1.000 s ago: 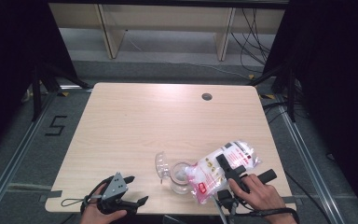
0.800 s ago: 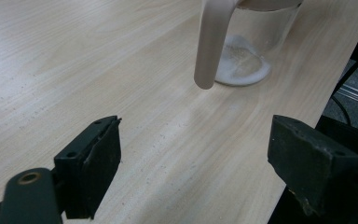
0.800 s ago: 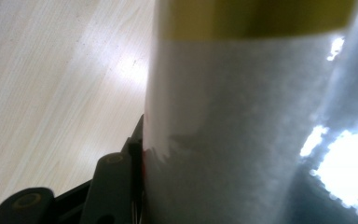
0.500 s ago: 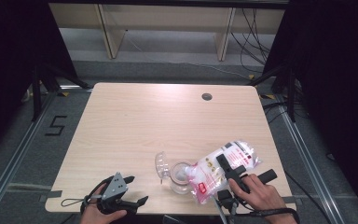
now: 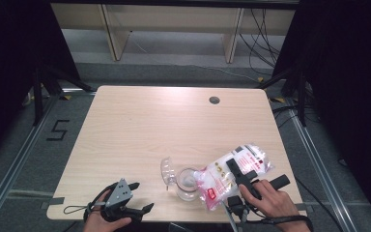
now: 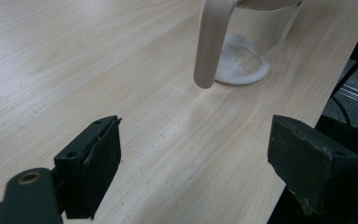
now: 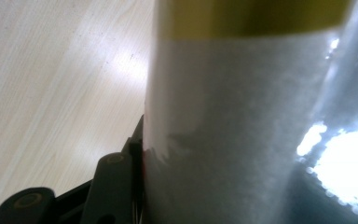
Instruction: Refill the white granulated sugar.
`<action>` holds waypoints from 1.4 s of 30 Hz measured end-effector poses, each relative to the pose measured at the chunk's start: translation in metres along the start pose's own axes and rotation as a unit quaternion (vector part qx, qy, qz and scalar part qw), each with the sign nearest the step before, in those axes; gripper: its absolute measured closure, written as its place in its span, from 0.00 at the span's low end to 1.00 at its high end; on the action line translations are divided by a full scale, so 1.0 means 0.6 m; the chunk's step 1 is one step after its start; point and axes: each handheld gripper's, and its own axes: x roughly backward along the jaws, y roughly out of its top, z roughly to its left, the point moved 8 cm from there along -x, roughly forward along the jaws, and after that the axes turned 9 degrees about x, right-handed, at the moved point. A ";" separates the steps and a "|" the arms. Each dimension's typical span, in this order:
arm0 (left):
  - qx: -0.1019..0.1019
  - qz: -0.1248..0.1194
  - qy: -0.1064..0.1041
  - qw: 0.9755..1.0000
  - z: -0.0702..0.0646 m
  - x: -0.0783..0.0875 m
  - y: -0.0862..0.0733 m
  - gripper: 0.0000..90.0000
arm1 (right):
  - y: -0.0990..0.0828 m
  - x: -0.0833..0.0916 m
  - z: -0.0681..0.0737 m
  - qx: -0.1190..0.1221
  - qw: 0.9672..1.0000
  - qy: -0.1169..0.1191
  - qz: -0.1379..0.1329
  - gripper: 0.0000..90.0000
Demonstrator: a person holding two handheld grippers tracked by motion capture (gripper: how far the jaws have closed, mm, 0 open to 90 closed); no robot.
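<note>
Bag (image 5: 232, 170) of white powder, clear plastic with a white and red printed label, lies tilted at the near right of the table (image 5: 174, 125), its lower end over the mouth of a clear glass jug (image 5: 186, 183). Right gripper (image 5: 239, 169) comes in from the near edge in the person's right hand (image 5: 270, 198) and pinches the bag: in the right gripper view the plastic presses flat against the inner face of the one jaw that can be seen, with the jaws held partly closed around the bag's bulk. Label print includes a small red patch near the bag's lower end and dark marks near the upper end; none of the writing is sharp enough to read.

Jug stands upright just left of the bag, touching it at the rim. In the left gripper view a thin layer of white powder (image 6: 240, 65) covers the jug's bottom, and a pale handle (image 6: 209, 42) hangs down its near side. A clear curved lid (image 5: 166, 169) lies on the table just beside the jug, on its far left.

Left gripper (image 5: 140, 200) rests at the near left edge of the table in the person's left hand (image 5: 106, 220), well apart from the jug. Its jaws are spread wide with only bare tabletop between them.

A black "5" (image 5: 58, 130) is marked on the floor to the left of the table.
</note>
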 end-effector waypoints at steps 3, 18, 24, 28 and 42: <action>0.000 0.000 0.000 1.000 0.000 0.000 0.000 0.19 | 0.000 0.000 0.000 0.002 1.000 0.001 -0.001 0.61; 0.000 -0.001 0.000 1.000 0.000 0.000 0.000 0.19 | -0.001 0.001 0.003 0.005 1.000 0.005 0.006 0.61; 0.000 -0.001 0.000 1.000 0.000 0.000 0.000 0.19 | 0.000 0.001 0.002 0.004 1.000 0.005 0.004 0.62; -0.001 -0.002 0.001 1.000 0.000 0.000 0.000 0.19 | 0.000 0.001 0.002 0.003 1.000 0.005 0.004 0.62; 0.000 -0.001 0.000 1.000 0.000 0.000 0.000 0.19 | 0.000 0.000 -0.003 0.021 1.000 0.002 -0.003 0.62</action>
